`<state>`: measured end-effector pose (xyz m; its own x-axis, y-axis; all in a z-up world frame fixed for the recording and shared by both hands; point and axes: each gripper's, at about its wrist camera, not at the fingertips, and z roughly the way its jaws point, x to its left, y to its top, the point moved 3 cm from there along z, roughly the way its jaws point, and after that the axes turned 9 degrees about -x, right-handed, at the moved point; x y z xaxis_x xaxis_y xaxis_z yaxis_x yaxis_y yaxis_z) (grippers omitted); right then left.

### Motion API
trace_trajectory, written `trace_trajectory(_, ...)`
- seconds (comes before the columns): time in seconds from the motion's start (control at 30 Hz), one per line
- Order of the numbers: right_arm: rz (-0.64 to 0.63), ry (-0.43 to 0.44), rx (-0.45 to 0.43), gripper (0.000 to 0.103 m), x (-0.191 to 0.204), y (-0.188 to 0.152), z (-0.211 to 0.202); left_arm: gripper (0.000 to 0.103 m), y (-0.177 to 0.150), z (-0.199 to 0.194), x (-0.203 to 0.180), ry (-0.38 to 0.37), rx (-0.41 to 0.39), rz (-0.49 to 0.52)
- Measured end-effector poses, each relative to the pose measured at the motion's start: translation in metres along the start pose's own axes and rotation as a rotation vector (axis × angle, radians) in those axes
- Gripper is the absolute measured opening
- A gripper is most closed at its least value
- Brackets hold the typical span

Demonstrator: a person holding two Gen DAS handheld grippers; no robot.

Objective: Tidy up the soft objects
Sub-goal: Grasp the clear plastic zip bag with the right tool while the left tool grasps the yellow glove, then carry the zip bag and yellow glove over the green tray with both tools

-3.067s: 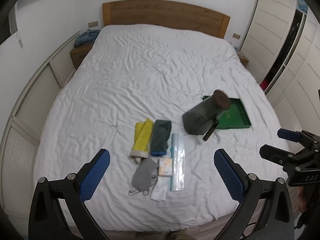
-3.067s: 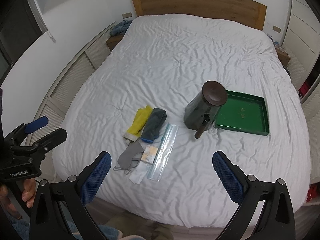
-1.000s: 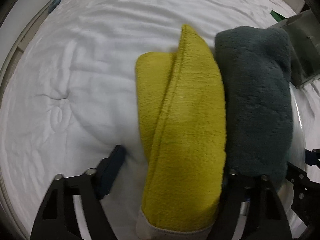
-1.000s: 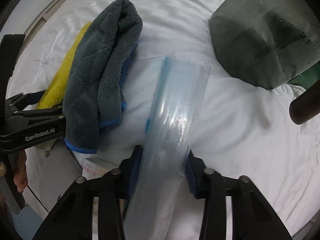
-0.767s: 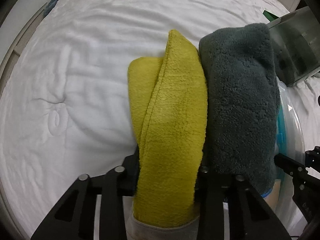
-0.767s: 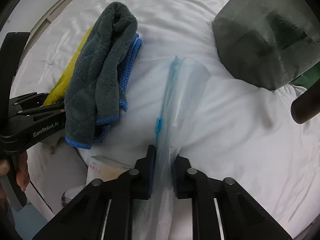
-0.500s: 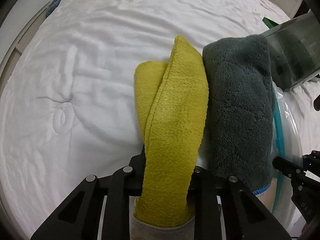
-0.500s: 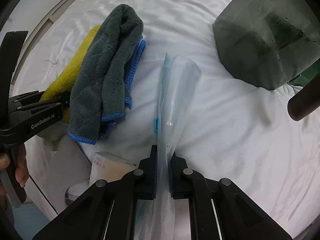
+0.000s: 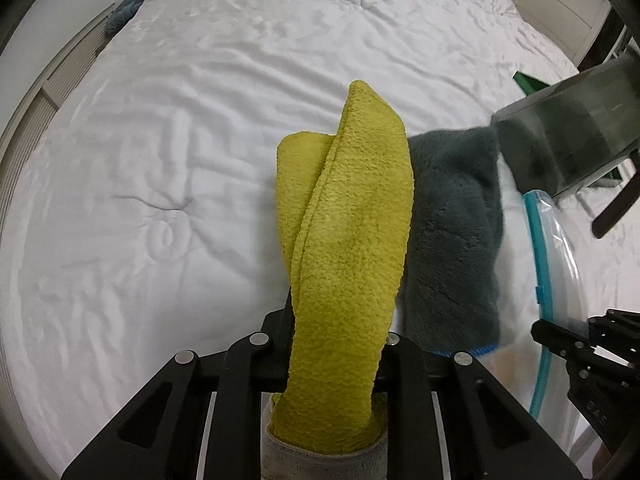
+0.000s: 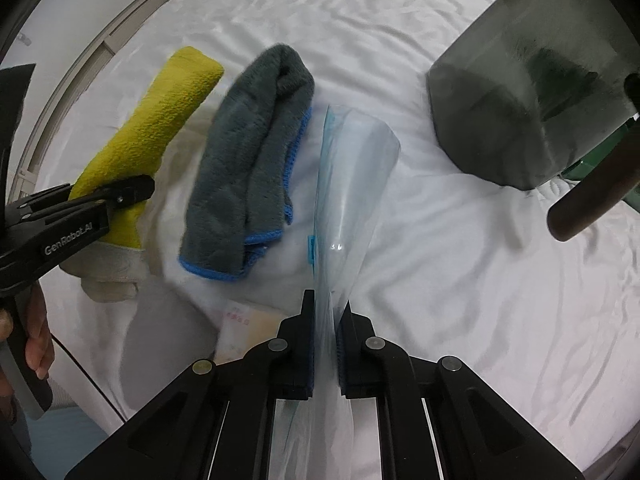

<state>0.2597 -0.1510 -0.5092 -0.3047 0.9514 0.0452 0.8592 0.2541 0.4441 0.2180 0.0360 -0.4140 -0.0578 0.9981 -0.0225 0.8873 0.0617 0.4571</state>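
My left gripper [image 9: 336, 320] is shut on a folded yellow towel [image 9: 348, 232] and lifts it off the white bed [image 9: 160, 120]; the towel also shows in the right wrist view [image 10: 152, 128]. A grey towel with blue trim [image 9: 452, 240] lies just right of it, also seen in the right wrist view [image 10: 252, 160]. My right gripper [image 10: 325, 312] is shut on a clear zip bag [image 10: 352, 184] with a blue seal and holds its near end up. The bag's edge shows in the left wrist view [image 9: 560, 264].
A dark translucent container [image 10: 520, 100] with a brown handle [image 10: 588, 196] lies to the right, beside a green tray [image 9: 528, 82]. A grey mask [image 10: 168, 340] and a small packet [image 10: 240, 328] lie near the bed's front edge. A bedside table holds blue cloth [image 9: 124, 12].
Both grippers came down from above the bed and closed, the left on the yellow towel, the right on the zip bag. Both items are now raised a little.
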Motion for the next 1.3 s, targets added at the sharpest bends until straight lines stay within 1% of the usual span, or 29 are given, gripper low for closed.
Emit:
trace_trajectory(0.1, -0.005, 0.000, -0.001, 0.007, 0.004, 0.003, -0.015, 0.017, -0.003, -0.013, 0.001, -0.014, -0.008, 0.000)
trace_trajectory(0.17, -0.005, 0.000, -0.004, 0.007, 0.006, 0.004, -0.024, 0.017, -0.008, -0.029, 0.019, -0.019, -0.012, -0.001)
trace_trajectory(0.33, -0.004, 0.000, -0.013, 0.007, 0.020, 0.009, -0.055, 0.017, -0.013, -0.059, 0.036, -0.031, -0.014, -0.022)
trace_trajectory(0.4, -0.007, 0.000, -0.011, 0.007, 0.024, 0.010, -0.064, 0.017, -0.021, -0.076, 0.045, -0.042, -0.011, -0.028)
trace_trajectory(0.6, -0.028, 0.007, -0.001, 0.007, 0.031, 0.005, -0.090, 0.017, -0.040, -0.103, 0.044, -0.055, 0.019, -0.044)
trace_trajectory(0.67, -0.038, 0.019, 0.006, 0.007, 0.031, 0.003, -0.098, 0.017, -0.047, -0.109, 0.041, -0.049, 0.032, -0.051)
trace_trajectory(0.8, -0.068, 0.044, 0.027, 0.007, 0.026, -0.002, -0.108, 0.017, -0.064, -0.119, 0.028, -0.047, 0.067, -0.065)
trace_trajectory(0.97, -0.096, 0.100, 0.057, 0.007, 0.006, -0.013, -0.119, 0.017, -0.086, -0.127, -0.004, -0.052, 0.110, -0.097)
trace_trajectory(1.1, -0.112, 0.141, 0.087, 0.007, -0.020, -0.029, -0.124, 0.017, -0.102, -0.129, -0.043, -0.059, 0.145, -0.108)
trace_trajectory(1.2, -0.120, 0.163, 0.117, 0.007, -0.043, -0.042, -0.129, 0.017, -0.111, -0.124, -0.075, -0.070, 0.181, -0.105)
trace_trajectory(1.3, -0.127, 0.168, 0.151, 0.007, -0.076, -0.054, -0.134, 0.017, -0.118, -0.119, -0.110, -0.092, 0.209, -0.100)
